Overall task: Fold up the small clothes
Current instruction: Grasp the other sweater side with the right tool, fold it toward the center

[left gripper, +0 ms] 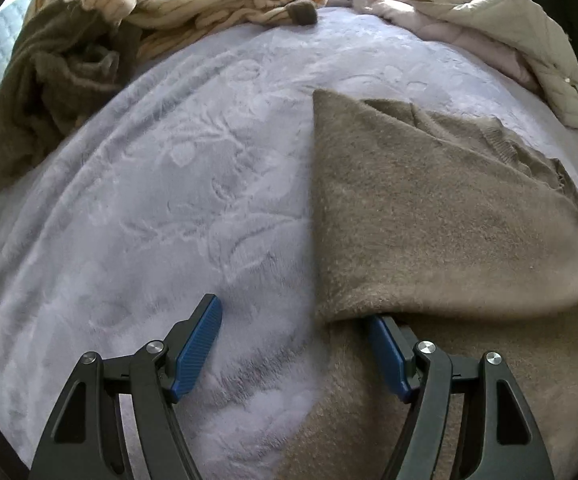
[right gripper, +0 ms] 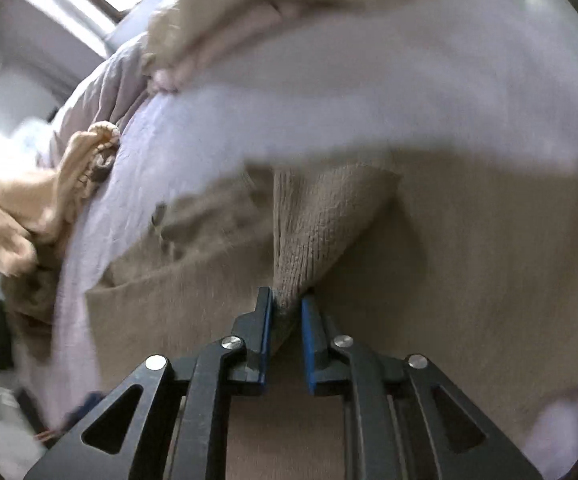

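Observation:
A taupe knitted sweater [left gripper: 429, 216] lies on the lilac bedspread [left gripper: 177, 184], with one part folded over the rest. My left gripper [left gripper: 297, 320] stands open at its left edge. Its left finger rests on the bedspread, and its right fingertip is tucked under the folded flap. In the right wrist view the same sweater [right gripper: 469, 260] fills the lower half, blurred. My right gripper [right gripper: 287, 300] is shut on a pinched ribbed fold of it [right gripper: 313, 232], which rises in a cone from the pads.
A heap of tan striped and dark brown clothes [left gripper: 89, 40] lies at the far left of the bed. A beige quilted jacket [left gripper: 529, 40] and pink bedding sit at the far right. A window [right gripper: 77, 0] shows beyond the bed.

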Motion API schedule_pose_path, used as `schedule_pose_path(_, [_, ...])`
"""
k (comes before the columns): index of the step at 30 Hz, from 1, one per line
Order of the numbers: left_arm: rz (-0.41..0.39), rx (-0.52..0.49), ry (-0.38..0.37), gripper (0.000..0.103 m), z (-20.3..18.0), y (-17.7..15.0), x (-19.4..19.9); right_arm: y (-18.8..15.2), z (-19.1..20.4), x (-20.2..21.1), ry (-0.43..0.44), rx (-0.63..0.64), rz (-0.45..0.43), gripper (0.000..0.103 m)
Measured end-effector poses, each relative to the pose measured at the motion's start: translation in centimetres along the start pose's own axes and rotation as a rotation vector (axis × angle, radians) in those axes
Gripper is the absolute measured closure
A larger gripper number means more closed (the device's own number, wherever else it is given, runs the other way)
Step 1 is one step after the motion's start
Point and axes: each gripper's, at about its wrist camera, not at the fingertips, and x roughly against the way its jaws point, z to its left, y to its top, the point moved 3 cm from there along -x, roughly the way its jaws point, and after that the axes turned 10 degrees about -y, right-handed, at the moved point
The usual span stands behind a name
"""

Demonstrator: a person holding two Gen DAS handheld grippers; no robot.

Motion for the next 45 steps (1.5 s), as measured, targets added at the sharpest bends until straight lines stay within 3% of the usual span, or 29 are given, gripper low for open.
schedule_pose_path(2, [-0.006, 0.004, 0.009, 0.030, -0.1, -0.1, -0.1, -0.6, -1.6, -0.6, 0.072, -0.082, 0.037, 0.027])
schedule_pose_path(5, [-0.002, 0.001, 0.030, 0.030, -0.4, -0.2, -0.2, -0.3, -2.5, -1.0, 0.150, -0.193, 0.015, 0.024])
schedule_pose_path(7, [-0.004, 0.005, 0.046, 0.027, -0.5, -0.1, -0.4, 0.1, -2.9, -1.8, 0.143, -0.268, 0.037, 0.030])
schedule_pose_path(8, [-0.010, 0.008, 0.073, 0.021, -0.6, -0.1, -0.4, 0.4, -2.7, -2.1, 0.096, -0.267, 0.054, 0.056])
schedule_pose_path(9, [-0.017, 0.008, 0.092, 0.021, -0.7, -0.1, -0.4, 0.7, -2.1, -2.4, 0.056, -0.238, 0.059, 0.092])
schedule_pose_path(10, [-0.023, 0.006, 0.107, 0.021, -0.9, -0.1, -0.3, 1.1, -1.0, -2.0, 0.022, -0.183, 0.052, 0.094])
schedule_pose_path(14, [-0.053, -0.017, 0.177, 0.021, -1.2, 0.4, -0.1, 2.7, 1.4, 2.9, 0.128, -0.094, -0.070, 0.095])
schedule_pose_path(17, [-0.086, -0.025, 0.208, 0.017, 0.1, 1.2, 0.2, 3.0, 0.6, 4.4, 0.176, -0.116, -0.097, 0.095])
schedule_pose_path(20, [-0.093, -0.027, 0.178, 0.015, 1.3, 1.7, 0.6, 1.6, -1.8, 2.1, 0.153, -0.163, -0.033, 0.095])
schedule_pose_path(23, [-0.082, -0.117, 0.163, 0.015, 0.9, 1.3, 0.7, -0.4, -4.0, -1.5, 0.103, -0.205, 0.058, 0.095])
schedule_pose_path(25, [-0.061, -0.145, 0.131, 0.015, 1.0, 1.0, 1.0, -1.4, -5.4, -2.0, 0.140, -0.259, 0.070, 0.095])
schedule_pose_path(28, [-0.026, -0.167, 0.112, 0.015, 1.7, 0.1, 2.3, -1.9, -6.1, -0.7, 0.142, -0.297, 0.065, 0.084])
schedule_pose_path(30, [0.001, -0.142, 0.092, 0.015, 2.6, -0.3, 3.2, -2.1, -6.0, -0.2, 0.145, -0.300, 0.070, 0.066])
schedule_pose_path(32, [0.015, -0.094, 0.064, 0.015, 3.3, -0.3, 3.6, -1.9, -5.9, 0.1, 0.163, -0.306, 0.070, 0.058])
schedule_pose_path(34, [0.004, -0.053, 0.045, 0.015, 3.4, 0.1, 4.2, -1.6, -5.9, 0.5, 0.152, -0.303, 0.072, 0.061])
schedule_pose_path(35, [0.000, -0.043, 0.037, 0.015, 3.2, 0.4, 4.4, -1.5, -5.8, 0.6, 0.138, -0.303, 0.074, 0.089])
schedule_pose_path(36, [-0.005, -0.040, 0.022, 0.015, 2.7, 0.7, 4.6, -1.6, -5.9, 0.5, 0.132, -0.303, 0.076, 0.096])
schedule_pose_path(45, [0.036, -0.139, -0.048, 0.015, -3.2, -0.6, 5.3, -3.9, -8.0, 1.5, 0.083, -0.317, 0.114, 0.094])
